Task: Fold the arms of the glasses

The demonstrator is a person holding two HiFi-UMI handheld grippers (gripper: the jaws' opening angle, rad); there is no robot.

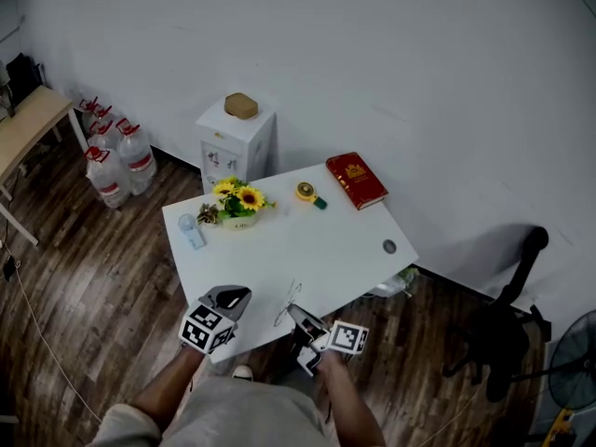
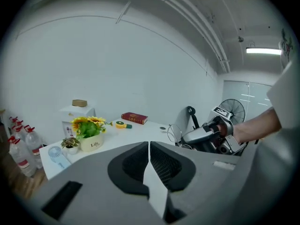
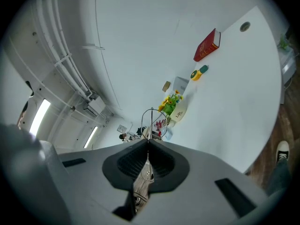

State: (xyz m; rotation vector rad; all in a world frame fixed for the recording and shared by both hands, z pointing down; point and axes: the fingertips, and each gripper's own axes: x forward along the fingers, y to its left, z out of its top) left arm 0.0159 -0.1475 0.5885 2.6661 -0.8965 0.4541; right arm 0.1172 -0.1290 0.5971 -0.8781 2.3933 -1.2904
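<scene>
Fingers on the right gripper [image 3: 148, 142] are pinched shut on the glasses [image 3: 151, 122], gripping the thin wire frame so that one lens loop sticks out past the tips. The left gripper [image 2: 149, 145] has its fingers pressed together with nothing between them.

Both grippers are held at the near edge of the white worktop [image 1: 307, 240]. The glasses are held up in the right gripper, in the space between the two. The right gripper lies about level and points in over the worktop, slanting towards the left one. The left one tips a little downward, its marker cube turned upward. A bare forearm runs back from each to the person standing at the edge.

That makes one pair of glasses. Farther back on the worktop I count one pot of sunflowers [image 1: 238, 203], one small plant [image 1: 207, 215] close beside it, one little blue hand fan [image 1: 192, 232], one yellow tape measure [image 1: 307, 192] and one red book [image 1: 356, 180]. On the floor by the wall stand one white cabinet [image 1: 235, 142] and at least four water bottles [image 1: 137, 156]
</scene>
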